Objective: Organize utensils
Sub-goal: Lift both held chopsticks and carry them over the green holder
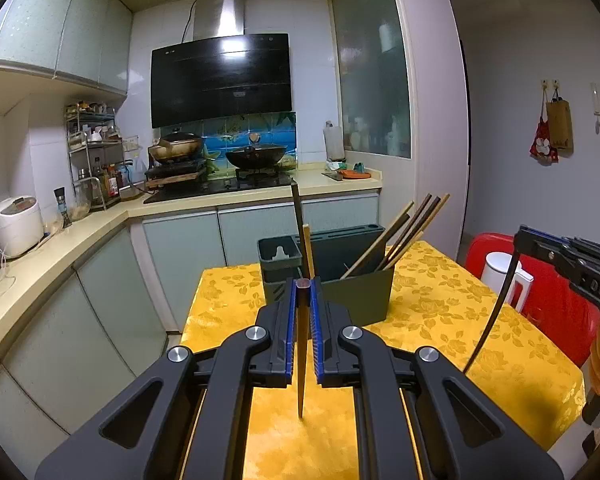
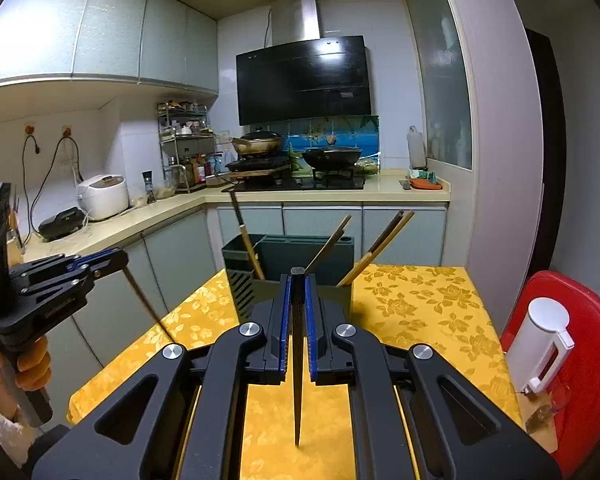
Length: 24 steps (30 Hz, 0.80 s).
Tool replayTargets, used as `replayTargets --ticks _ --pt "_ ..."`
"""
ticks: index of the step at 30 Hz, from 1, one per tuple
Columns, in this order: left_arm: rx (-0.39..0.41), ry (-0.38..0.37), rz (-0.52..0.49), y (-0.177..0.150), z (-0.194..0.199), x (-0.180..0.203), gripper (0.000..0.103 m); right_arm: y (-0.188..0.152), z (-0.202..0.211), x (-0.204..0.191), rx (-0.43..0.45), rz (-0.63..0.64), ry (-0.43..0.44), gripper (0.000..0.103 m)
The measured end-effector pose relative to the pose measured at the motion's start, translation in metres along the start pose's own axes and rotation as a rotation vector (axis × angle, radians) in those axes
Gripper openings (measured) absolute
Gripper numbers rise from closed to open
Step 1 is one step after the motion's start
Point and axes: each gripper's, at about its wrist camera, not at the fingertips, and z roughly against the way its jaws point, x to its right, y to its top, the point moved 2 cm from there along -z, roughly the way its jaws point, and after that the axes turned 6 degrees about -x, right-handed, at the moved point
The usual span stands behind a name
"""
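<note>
Left wrist view: each tool, left tool [image 1: 303, 286] and right tool [image 2: 298, 278], pinches one chopstick [image 1: 301, 360] above the table [image 1: 440, 300]; thin sticks may pivot and miss the holder [image 1: 360, 292].

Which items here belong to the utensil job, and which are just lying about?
Job: left gripper shut on a brown chopstick; right gripper shut on a black chopstick; dark utensil holder; chopsticks in holder.
Lying about: white kettle; red stool; rice cooker.
</note>
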Motion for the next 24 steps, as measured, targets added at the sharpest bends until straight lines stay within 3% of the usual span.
replayTargets --ticks 14,24 --pt "-0.04 -0.037 0.019 0.031 -0.023 -0.013 0.007 0.042 -0.023 0.02 -0.035 -0.047 0.036 0.007" --pt "-0.009 -0.092 0.012 0.093 -0.033 -0.008 0.007 0.111 -0.017 0.02 0.042 -0.024 0.071 0.007"
